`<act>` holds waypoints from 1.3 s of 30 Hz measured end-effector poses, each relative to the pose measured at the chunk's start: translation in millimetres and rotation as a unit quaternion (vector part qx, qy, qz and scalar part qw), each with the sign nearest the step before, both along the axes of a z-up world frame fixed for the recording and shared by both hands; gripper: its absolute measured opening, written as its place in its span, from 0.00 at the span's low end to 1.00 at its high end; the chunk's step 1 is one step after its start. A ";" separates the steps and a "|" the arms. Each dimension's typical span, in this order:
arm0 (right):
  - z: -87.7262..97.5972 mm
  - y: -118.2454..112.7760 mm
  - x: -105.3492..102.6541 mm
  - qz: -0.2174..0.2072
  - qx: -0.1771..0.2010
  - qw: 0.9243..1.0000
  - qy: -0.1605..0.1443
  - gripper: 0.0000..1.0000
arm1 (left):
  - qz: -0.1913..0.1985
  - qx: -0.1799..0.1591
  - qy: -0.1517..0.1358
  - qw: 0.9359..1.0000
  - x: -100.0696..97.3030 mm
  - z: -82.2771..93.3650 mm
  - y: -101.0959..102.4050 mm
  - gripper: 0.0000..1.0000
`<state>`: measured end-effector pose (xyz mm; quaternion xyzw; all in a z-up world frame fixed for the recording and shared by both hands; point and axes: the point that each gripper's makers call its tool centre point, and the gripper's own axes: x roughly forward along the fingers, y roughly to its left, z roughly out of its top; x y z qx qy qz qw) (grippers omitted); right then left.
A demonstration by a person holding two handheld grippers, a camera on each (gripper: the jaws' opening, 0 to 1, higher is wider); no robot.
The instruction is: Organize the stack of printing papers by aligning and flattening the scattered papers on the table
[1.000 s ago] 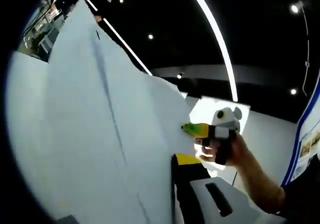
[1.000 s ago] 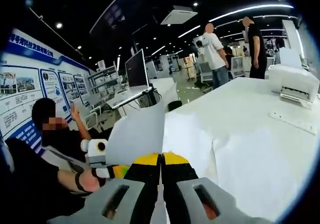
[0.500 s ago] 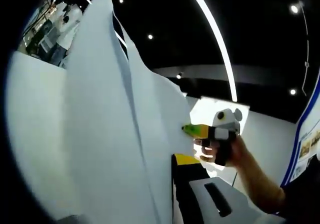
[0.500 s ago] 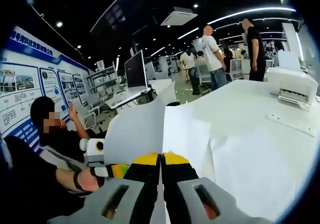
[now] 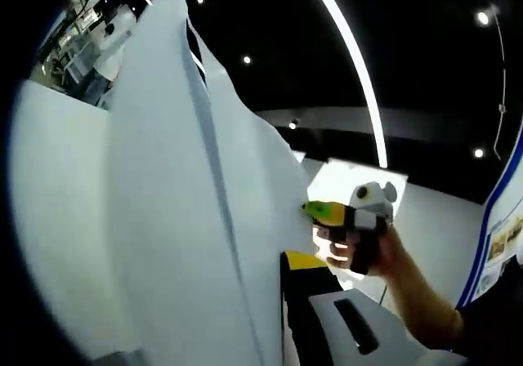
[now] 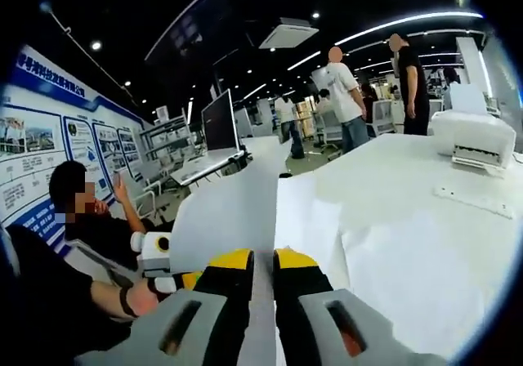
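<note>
Spread over a white tabletop (image 6: 458, 243) in an open office hall, printing papers (image 6: 384, 243) are lying in overlapping sheets, and a further batch of them is being lifted on edge above it, curling upward. In the right gripper view, the raised sheets are being gripped between the yellow-tipped fingers (image 6: 296, 260) of the right gripper (image 6: 263, 260), which are being kept slightly apart with the paper running through the narrow gap. In the left gripper view, the same upright sheets are being pinched by the left gripper (image 5: 282, 260); one yellow-tipped finger is being seen pressed against the paper, the other being hidden behind it. The right gripper is also being shown there at the sheets' far edge, held in a person's hand (image 5: 359, 247). Beyond the papers, a white printer (image 6: 476, 137) is being carried on the tabletop, a monitor (image 6: 219, 121) is standing on a neighbouring desk, a seated person (image 6: 86, 219) is being seen beside blue wall posters (image 6: 49, 149), and several people are standing further back.
</note>
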<state>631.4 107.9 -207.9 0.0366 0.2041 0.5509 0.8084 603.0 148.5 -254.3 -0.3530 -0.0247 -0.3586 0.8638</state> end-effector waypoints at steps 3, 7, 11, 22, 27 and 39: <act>1.2 0.9 -3.4 0.002 0.004 1.000 -0.001 0.09 | 0.000 0.001 0.000 1.000 0.0 0.0 -0.2 0.06; 4.3 1.4 -2.4 -0.001 0.011 1.000 -0.004 0.11 | 0.001 0.000 0.000 1.000 0.0 0.0 -0.6 0.06; 7.1 1.0 -3.3 -0.001 0.015 1.000 -0.007 0.13 | 0.000 0.000 0.000 1.000 -0.3 0.1 -0.8 0.06; 8.9 3.6 -3.5 0.001 0.020 1.000 -0.008 0.16 | -0.001 -0.005 0.004 1.000 0.2 -0.2 -0.3 0.06; 8.3 3.8 -3.0 -0.004 0.024 1.000 -0.009 0.25 | -0.001 -0.005 0.004 1.000 0.0 0.0 -0.2 0.07; 22.7 -3.8 7.0 -0.031 0.084 0.996 -0.009 0.45 | -0.003 -0.003 0.004 1.000 -0.8 0.3 -1.1 0.07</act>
